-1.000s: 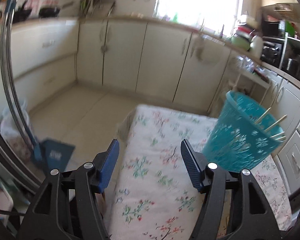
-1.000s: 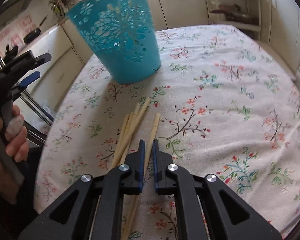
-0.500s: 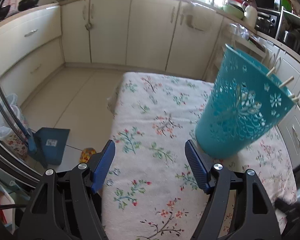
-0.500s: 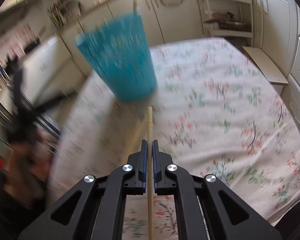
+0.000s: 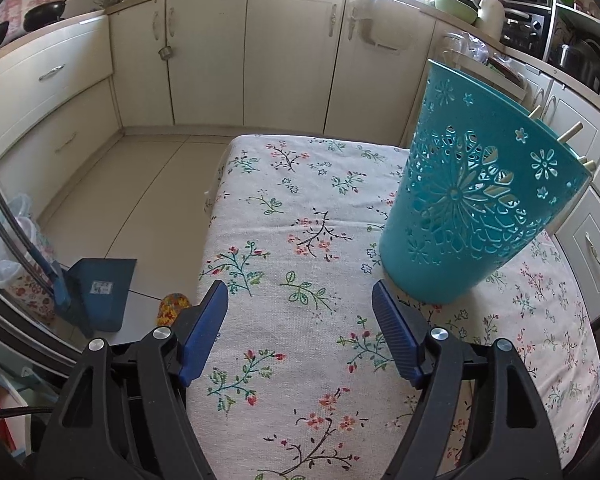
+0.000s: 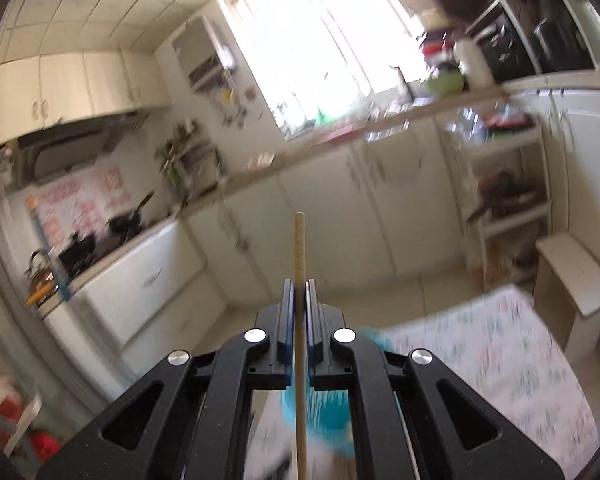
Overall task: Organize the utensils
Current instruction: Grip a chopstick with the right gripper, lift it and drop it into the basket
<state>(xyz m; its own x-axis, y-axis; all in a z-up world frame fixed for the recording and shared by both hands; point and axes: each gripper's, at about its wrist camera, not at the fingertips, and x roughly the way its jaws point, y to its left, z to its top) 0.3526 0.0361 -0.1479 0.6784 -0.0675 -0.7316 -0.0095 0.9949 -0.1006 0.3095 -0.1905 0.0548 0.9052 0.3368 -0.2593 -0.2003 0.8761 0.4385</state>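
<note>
Chopstick now airborne, no legible txt

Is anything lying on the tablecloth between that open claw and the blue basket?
No. In the left wrist view, only bare flowered tablecloth lies between the open left claw and the blue basket; nothing sits between the claw's pads either.

A matt woven floral tablecloth was seen, and a smooth, pierced teal plastic basket. Ribbed blue pads were borne on matt black plastic. A pale, plain wooden chopstick was shown.
</note>
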